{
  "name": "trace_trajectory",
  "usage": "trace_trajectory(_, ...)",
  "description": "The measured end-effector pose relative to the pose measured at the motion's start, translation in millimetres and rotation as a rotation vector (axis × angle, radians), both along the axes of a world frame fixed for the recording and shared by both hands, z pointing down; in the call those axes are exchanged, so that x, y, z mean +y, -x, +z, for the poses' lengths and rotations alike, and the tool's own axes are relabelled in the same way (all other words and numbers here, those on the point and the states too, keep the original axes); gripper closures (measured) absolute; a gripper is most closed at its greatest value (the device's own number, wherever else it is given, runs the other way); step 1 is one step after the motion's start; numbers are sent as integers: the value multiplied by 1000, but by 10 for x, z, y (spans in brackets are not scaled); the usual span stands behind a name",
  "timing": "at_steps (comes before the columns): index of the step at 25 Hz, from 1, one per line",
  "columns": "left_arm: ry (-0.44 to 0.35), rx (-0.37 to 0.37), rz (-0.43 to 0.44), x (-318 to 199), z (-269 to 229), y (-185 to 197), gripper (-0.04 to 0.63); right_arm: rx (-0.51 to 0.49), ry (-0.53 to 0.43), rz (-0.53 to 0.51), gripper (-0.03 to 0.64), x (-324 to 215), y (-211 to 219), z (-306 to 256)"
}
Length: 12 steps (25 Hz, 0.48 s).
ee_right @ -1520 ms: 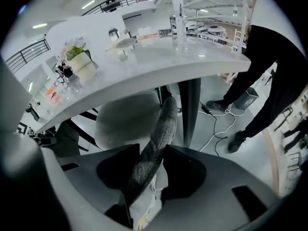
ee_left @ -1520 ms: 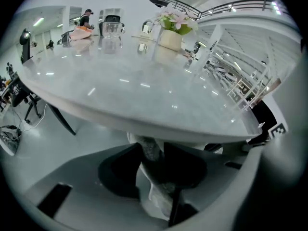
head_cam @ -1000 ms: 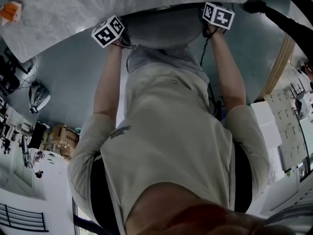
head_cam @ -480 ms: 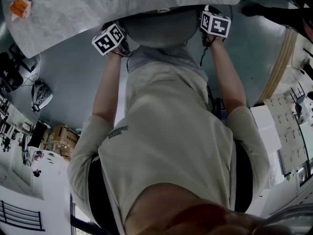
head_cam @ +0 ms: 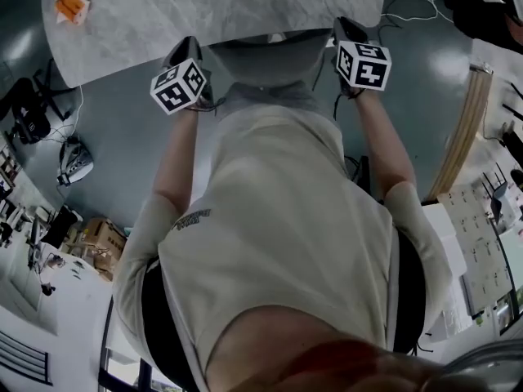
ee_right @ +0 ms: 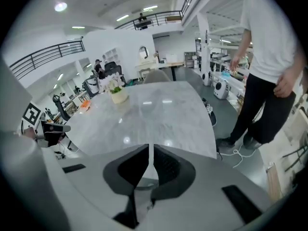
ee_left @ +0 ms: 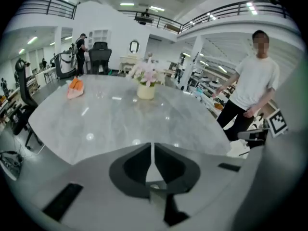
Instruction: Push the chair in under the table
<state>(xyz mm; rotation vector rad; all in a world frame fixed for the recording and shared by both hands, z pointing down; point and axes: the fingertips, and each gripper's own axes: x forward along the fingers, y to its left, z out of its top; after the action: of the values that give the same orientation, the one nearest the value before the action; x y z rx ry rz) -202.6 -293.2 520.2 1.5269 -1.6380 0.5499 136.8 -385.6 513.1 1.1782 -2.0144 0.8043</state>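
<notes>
A grey chair (head_cam: 263,58) stands with its back at the near edge of the pale marble table (head_cam: 212,6), its seat hidden beneath. My left gripper (head_cam: 185,52) hangs in the air beside the left end of the chair's back, and my right gripper (head_cam: 348,29) beside the right end; neither touches it. In the left gripper view the jaws (ee_left: 152,150) are closing to a thin slit with nothing between them. The right gripper (ee_right: 150,153) shows the same, closing on nothing above the table (ee_right: 144,114).
On the table are a vase of flowers (ee_left: 146,86) and an orange object (head_cam: 70,6). A person (ee_left: 252,83) stands on the floor at the table's right side. Cables and gear (head_cam: 69,160) lie on the floor at left, shelves (head_cam: 482,219) at right.
Both grippers have risen from the chair's back toward the head camera, their marker cubes now larger. The chair stays at the table edge.
</notes>
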Motion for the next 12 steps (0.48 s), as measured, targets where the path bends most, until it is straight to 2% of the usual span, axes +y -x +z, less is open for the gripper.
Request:
trace_trajectory(6, -242, -45, 20, -505, -988, -126, 583, -96, -186, -50, 584, -413, 247, -953)
trace_trajectory(12, -423, -55, 72, -793, -1769, -378, 584, -204, -336, -81, 591, -592, 460, -1733)
